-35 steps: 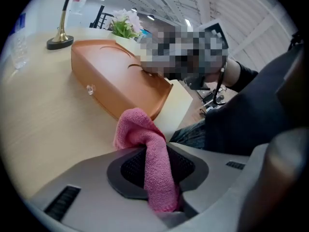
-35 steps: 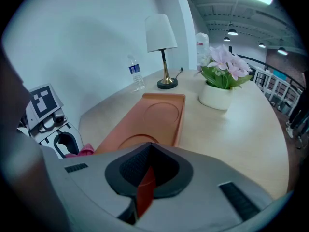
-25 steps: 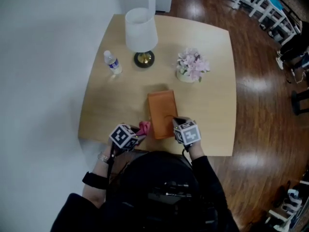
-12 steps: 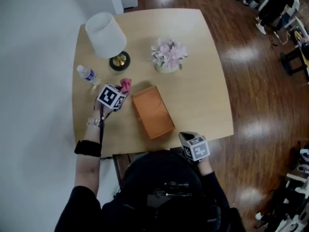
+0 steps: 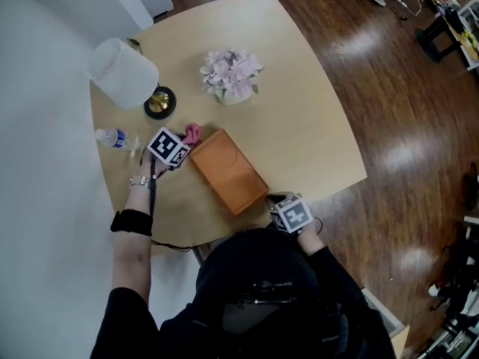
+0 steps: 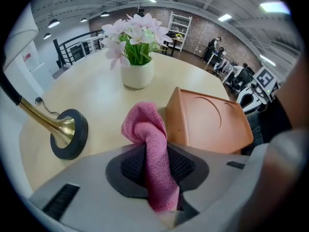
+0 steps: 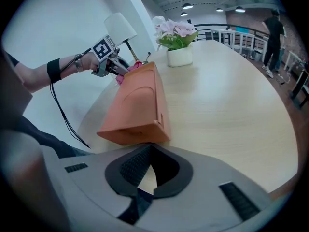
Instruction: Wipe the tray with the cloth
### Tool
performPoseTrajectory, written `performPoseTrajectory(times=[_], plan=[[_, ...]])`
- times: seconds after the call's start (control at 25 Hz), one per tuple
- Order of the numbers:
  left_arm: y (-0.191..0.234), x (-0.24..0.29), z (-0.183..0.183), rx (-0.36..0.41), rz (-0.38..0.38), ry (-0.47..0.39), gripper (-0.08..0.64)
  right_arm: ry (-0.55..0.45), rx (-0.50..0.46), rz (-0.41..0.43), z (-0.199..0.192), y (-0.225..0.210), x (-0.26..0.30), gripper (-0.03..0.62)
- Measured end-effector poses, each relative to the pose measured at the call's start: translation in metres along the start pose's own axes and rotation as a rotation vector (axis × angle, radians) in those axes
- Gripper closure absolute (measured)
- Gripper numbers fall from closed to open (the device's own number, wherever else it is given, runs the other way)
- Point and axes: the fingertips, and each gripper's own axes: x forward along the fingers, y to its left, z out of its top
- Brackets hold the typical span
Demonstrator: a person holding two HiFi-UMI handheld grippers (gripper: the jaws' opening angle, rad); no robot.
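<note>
Jaws of left gripper (image 6: pixel 155 164) pinching nubby pink cloth (image 6: pixel 145 125), smooth rectangular tray (image 6: pixel 212 122)

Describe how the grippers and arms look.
Both the left gripper and right gripper have grey bodies, black ribbed pads and a cube of black-and-white square markers. The left forearm wears a black band, with a thin black cable alongside. The right arm has a black sleeve.

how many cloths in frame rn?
1. The pink cloth is pinched in the left tool, beside the far end of the tray, near the lamp base. No other shows; the person's body could hide one.
</note>
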Motion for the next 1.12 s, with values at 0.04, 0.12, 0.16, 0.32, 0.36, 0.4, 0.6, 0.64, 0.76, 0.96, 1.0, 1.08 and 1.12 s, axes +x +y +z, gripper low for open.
performPoseTrajectory(times=[0.04, 0.12, 0.16, 0.32, 0.36, 0.4, 0.6, 0.64, 0.76, 0.96, 1.0, 1.08, 1.12], plan=[[0.000, 0.001, 0.000, 0.002, -0.004, 0.000, 0.448, 0.000, 0.008, 0.001, 0.001, 0.000, 0.001, 0.586], [-0.001, 0.001, 0.001, 0.007, -0.014, -0.002, 0.449, -0.006, 0.021, 0.003, 0.006, 0.000, 0.001, 0.586], [-0.001, 0.000, 0.001, 0.013, -0.019, -0.002, 0.449, -0.009, 0.025, 0.005, 0.008, 0.000, 0.001, 0.586], [-0.007, 0.001, -0.005, 0.039, -0.052, 0.024, 0.449, 0.002, 0.038, 0.010, 0.011, 0.001, 0.000, 0.586], [-0.010, 0.002, -0.009, 0.040, -0.068, 0.034, 0.449, 0.002, 0.046, 0.013, 0.011, 0.001, 0.000, 0.586], [-0.014, 0.004, -0.012, 0.034, -0.087, 0.039, 0.450, 0.001, 0.052, 0.013, 0.011, 0.000, 0.000, 0.588], [-0.031, 0.003, -0.032, -0.070, -0.096, 0.014, 0.453, -0.019, 0.075, -0.019, 0.017, -0.015, -0.005, 0.589], [-0.033, 0.001, -0.038, -0.108, -0.084, -0.001, 0.453, -0.026, 0.085, -0.023, 0.020, -0.018, -0.007, 0.589], [-0.044, -0.005, -0.057, -0.247, -0.050, -0.063, 0.453, -0.053, 0.111, -0.044, 0.029, -0.031, -0.009, 0.591], [-0.071, -0.012, -0.081, -0.453, -0.004, -0.156, 0.454, -0.119, 0.123, -0.067, 0.069, -0.059, -0.014, 0.592], [-0.078, -0.012, -0.083, -0.477, 0.003, -0.169, 0.454, -0.134, 0.128, -0.070, 0.079, -0.066, -0.015, 0.592], [-0.092, -0.010, -0.081, -0.519, 0.023, -0.188, 0.456, -0.156, 0.137, -0.068, 0.098, -0.082, -0.017, 0.592], [-0.098, -0.009, -0.079, -0.541, 0.035, -0.196, 0.456, -0.163, 0.138, -0.066, 0.107, -0.089, -0.017, 0.592]])
